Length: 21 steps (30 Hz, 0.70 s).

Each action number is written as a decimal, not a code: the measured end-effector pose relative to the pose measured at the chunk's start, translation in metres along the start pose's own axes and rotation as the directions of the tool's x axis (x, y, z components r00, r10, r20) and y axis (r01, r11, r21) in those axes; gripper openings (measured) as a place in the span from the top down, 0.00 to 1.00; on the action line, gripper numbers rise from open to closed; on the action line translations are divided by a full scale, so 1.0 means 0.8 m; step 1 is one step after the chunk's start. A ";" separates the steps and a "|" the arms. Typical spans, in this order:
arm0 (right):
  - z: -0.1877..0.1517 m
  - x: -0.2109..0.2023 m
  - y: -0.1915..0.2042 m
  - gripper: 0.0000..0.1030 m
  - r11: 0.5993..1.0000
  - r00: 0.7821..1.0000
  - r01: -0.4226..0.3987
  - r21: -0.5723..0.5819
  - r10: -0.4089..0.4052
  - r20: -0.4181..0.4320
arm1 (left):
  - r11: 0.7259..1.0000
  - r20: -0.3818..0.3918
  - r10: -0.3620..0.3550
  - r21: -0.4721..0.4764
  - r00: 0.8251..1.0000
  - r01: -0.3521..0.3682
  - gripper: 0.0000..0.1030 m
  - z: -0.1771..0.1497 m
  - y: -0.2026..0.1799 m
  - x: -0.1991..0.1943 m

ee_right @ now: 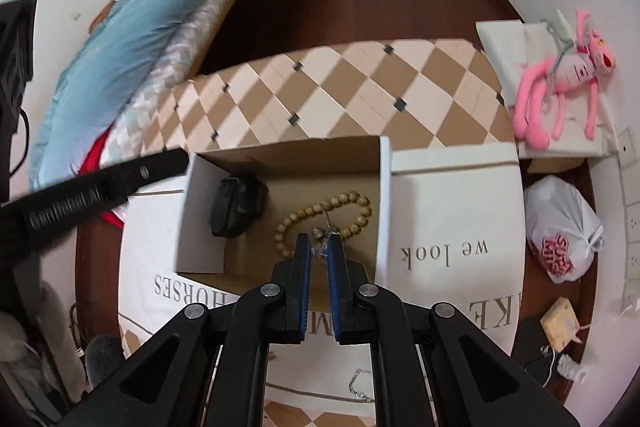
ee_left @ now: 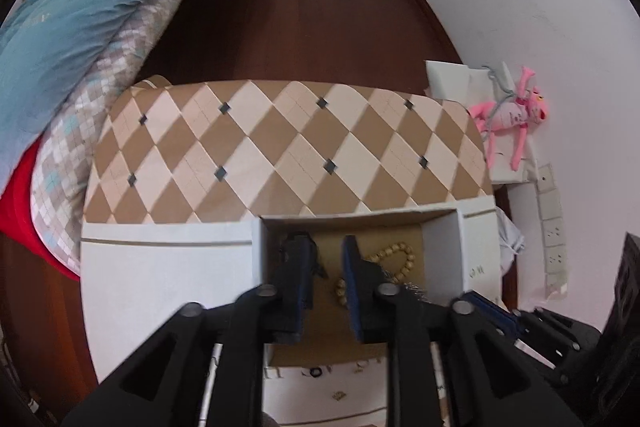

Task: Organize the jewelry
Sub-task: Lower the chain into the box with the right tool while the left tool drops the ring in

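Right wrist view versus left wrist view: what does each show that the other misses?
Only the right wrist view shows the silver chain between the right hand-held gripper fingers, the black watch, and a plastic bag on the floor. Only the left wrist view shows the left hand-held gripper fingers apart over the box floor. Both show the cardboard box, the wooden bead bracelet and the pink plush toy.

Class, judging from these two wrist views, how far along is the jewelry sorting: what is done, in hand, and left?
Done: the wooden bead bracelet and a black watch already lie inside the cardboard box. In hand: the right gripper holds a small silvery piece over the box. Left: a silver chain lies on the cloth outside. The left gripper is open, holding nothing.
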State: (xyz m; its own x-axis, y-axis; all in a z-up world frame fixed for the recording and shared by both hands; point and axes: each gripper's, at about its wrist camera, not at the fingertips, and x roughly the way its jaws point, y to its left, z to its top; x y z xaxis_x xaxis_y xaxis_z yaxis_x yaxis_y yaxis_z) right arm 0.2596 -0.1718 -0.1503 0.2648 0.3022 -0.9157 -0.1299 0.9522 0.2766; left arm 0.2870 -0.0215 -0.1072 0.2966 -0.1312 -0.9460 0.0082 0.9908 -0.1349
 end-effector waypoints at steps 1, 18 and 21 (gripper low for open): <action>0.000 -0.001 -0.001 0.88 1.000 1.000 0.008 -0.001 -0.008 -0.004 | 1.000 0.007 0.013 -0.001 1.000 -0.012 0.58 0.001 0.002 -0.001; -0.032 -0.014 -0.004 0.02 0.954 0.955 0.295 -0.050 -0.293 0.033 | 0.979 0.100 0.202 -0.035 0.974 -0.199 0.02 -0.092 0.037 -0.012; -0.037 -0.011 -0.004 0.02 0.951 0.953 0.304 -0.050 -0.303 0.034 | 0.979 0.090 0.201 -0.040 0.976 -0.198 0.01 -0.102 0.038 -0.011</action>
State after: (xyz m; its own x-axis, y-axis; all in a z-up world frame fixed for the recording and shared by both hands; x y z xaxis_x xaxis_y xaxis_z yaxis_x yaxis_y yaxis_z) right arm 0.2293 -0.1789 -0.1516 0.3240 0.0013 -0.9461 -0.0912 0.9954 -0.0299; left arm 0.2068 0.0075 -0.1272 0.3770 0.0736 -0.9233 -0.0887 0.9951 0.0431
